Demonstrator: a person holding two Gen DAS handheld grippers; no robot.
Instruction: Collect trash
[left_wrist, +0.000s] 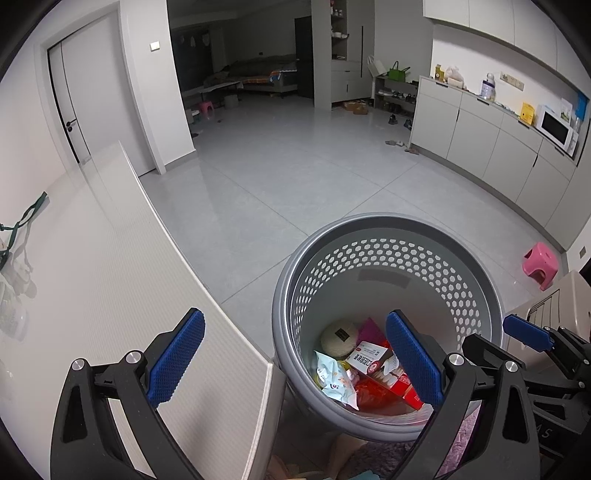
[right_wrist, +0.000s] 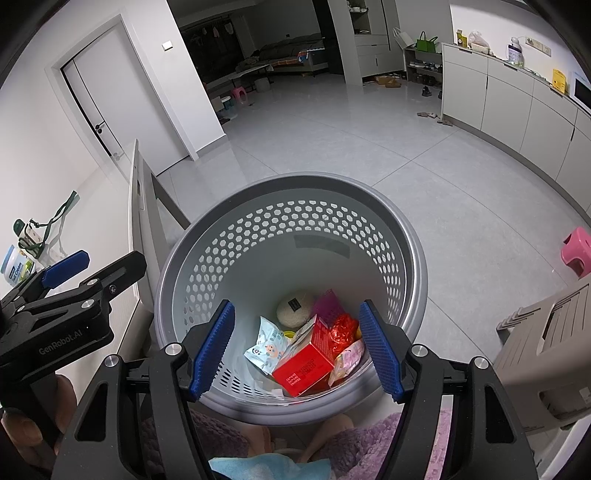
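Note:
A grey perforated basket (left_wrist: 388, 236) stands on the floor beside the table; it also shows in the right wrist view (right_wrist: 295, 195). Inside lie a red box (right_wrist: 304, 363), a light blue wrapper (right_wrist: 267, 345), a round cream object (right_wrist: 293, 308), a red crinkled wrapper (right_wrist: 341, 330) and a pink packet (right_wrist: 349, 360). My left gripper (left_wrist: 295, 360) is open and empty, one finger over the table corner, the other over the basket. My right gripper (right_wrist: 297, 345) is open and empty above the basket's opening.
A white table (left_wrist: 92, 277) lies to the left, with a green-strapped item (left_wrist: 22, 221) and a container (right_wrist: 16, 267) on it. A pink stool (left_wrist: 541, 262) and a beige chair (right_wrist: 546, 343) stand at the right. Cabinets (left_wrist: 480, 136) line the right wall.

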